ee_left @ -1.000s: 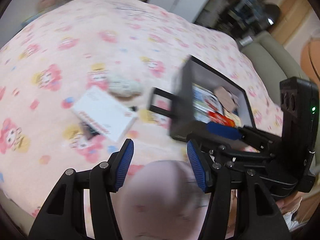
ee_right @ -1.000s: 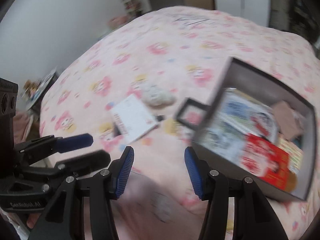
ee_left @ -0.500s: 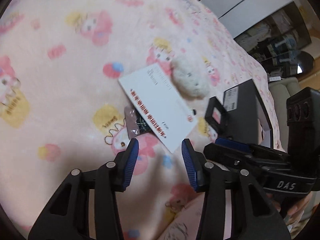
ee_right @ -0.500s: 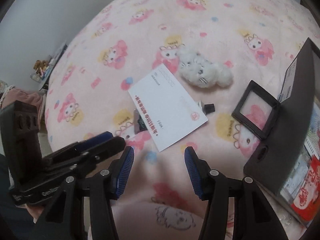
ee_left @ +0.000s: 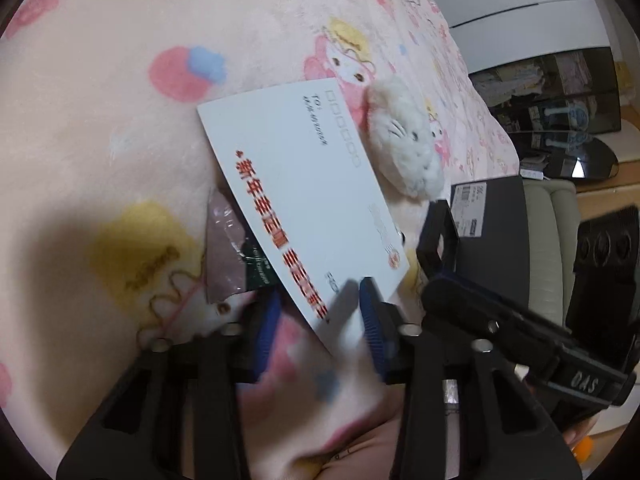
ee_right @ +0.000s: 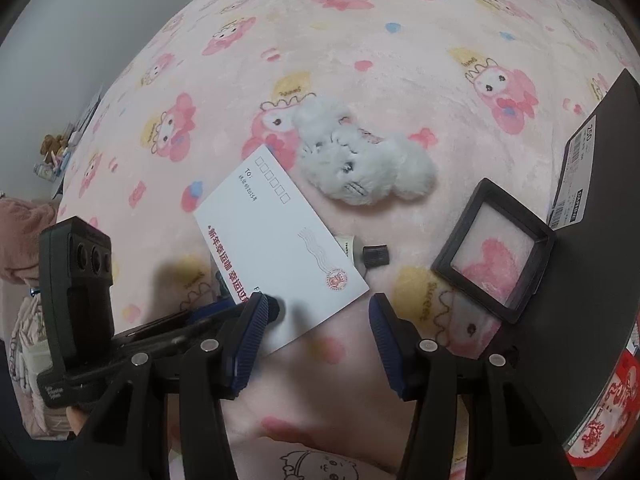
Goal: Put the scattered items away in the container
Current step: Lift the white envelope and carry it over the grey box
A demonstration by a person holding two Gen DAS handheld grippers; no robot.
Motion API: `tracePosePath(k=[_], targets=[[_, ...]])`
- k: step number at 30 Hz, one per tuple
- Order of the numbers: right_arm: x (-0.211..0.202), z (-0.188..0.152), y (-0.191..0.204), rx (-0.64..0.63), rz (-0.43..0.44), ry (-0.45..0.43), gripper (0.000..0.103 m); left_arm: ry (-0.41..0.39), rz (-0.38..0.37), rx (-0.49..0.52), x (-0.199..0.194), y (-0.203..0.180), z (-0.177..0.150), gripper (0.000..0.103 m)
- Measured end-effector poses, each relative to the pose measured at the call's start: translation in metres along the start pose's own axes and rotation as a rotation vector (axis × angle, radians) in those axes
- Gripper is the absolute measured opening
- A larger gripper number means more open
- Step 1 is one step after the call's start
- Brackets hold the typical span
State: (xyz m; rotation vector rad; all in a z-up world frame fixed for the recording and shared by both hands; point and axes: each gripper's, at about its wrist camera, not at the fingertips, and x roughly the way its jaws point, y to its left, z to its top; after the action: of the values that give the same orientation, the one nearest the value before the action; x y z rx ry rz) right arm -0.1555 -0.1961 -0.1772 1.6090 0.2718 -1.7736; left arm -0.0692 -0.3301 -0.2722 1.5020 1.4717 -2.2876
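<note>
On the pink bed (ee_right: 400,60), the left hand-held gripper (ee_left: 316,312) was closing around the white envelope's (ee_left: 304,200) six-o'clock corner; the right hand-held gripper (ee_right: 316,328) stood apart, empty.

Left gripper (ee_left: 318,322): tilted down over the bed, blue pads closing; a card corner lies between the pads, no press visible.
Left gripper, other view (ee_right: 256,310): comes in from the lower left, tips blurred, just beside the right gripper's left finger.
Right gripper (ee_right: 316,332): pointed steeply down, jaws apart and steady, nothing between the pads.
Right gripper, other view (ee_left: 500,320): crosses the lower right, close beside the left gripper's right finger.
Hands: only bits of skin show under each gripper body.
</note>
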Motion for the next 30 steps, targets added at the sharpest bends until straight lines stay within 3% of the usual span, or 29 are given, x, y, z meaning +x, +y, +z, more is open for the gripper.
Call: tracePosePath(k=[3,6,15,22,30], targets=[[-0.001,-0.004,0.0,0.002,0.009,0.0,0.05,-0.024,-0.021,0.01,-0.01,-0.006,-0.001,0.008],[-0.012,-0.012,0.0,0.01,0.035,-0.028,0.05,-0.083,0.032,0.098,-0.035,-0.031,-0.005,0.003],[-0.084,-0.04,-0.006,0.038,0.111,-0.193,0.05,-0.191,0.124,0.453,-0.083,-0.145,-0.03,0.0],[-0.145,-0.073,-0.06,0.123,0.051,-0.309,0.049,-0.161,0.202,0.733,-0.054,-0.237,-0.065,0.0],[-0.2,-0.124,-0.148,0.257,-0.005,-0.372,0.049,-0.131,0.376,1.048,0.016,-0.313,-0.129,0.005]])
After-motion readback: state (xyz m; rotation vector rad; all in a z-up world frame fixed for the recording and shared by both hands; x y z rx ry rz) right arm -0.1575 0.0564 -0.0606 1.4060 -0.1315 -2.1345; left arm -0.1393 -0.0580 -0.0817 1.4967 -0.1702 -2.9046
